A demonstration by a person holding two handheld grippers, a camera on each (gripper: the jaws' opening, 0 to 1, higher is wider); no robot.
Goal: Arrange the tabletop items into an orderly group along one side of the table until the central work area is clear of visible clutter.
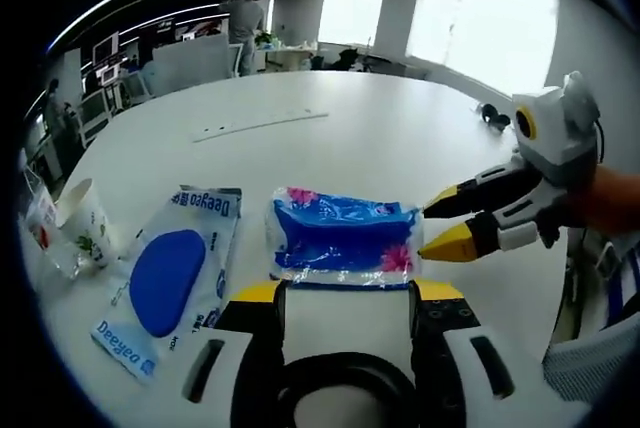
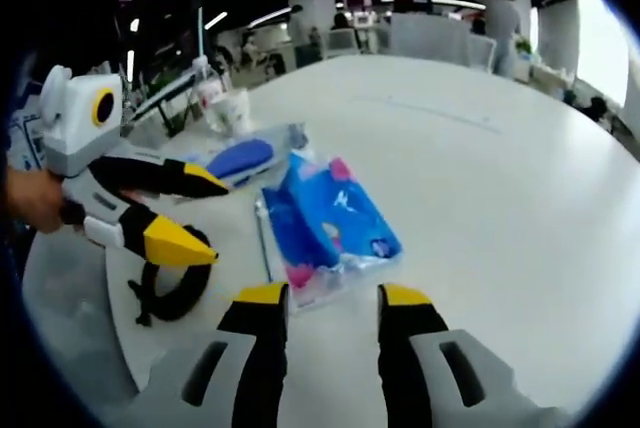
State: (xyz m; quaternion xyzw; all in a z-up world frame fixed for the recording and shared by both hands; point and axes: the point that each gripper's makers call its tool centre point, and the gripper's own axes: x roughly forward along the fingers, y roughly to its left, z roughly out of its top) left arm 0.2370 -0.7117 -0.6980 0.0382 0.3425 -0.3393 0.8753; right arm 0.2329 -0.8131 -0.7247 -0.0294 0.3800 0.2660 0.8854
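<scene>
Both grippers close in on a blue tissue pack (image 1: 342, 240) lying flat on the white round table (image 1: 380, 138), each with its yellow-tipped jaws parted and nothing between them. Seen in the left gripper view, the left gripper (image 1: 343, 293) stands just short of the pack's near long edge, its jaws spread about as wide as the pack is long, while the right gripper (image 1: 432, 226) comes in from the right with its tips just beside the pack's short end; whether they touch the wrapper cannot be told. The right gripper view shows the same pack (image 2: 328, 223) from its end, the right gripper (image 2: 331, 296) near it and the left gripper (image 2: 198, 214) off to the left above a black ring-shaped object (image 2: 170, 283) on the tabletop. Beside the tissue pack lies a clear Deeyeo packet with a blue oval inside (image 1: 170, 278), and beyond that a paper cup with a green print (image 1: 85, 220) stands near the table's edge next to something in clear wrapping, too blurred to name. A long thin strip (image 1: 258, 125) rests farther out toward the middle of the table. By appearances the cup, packet and tissue pack already sit in a rough row near one side, so grouping looks well begun; the pack seems to need squaring up against its neighbours, and the strip and the black ring remain apart from the row. An office with desks, screens and standing people fills the background.
</scene>
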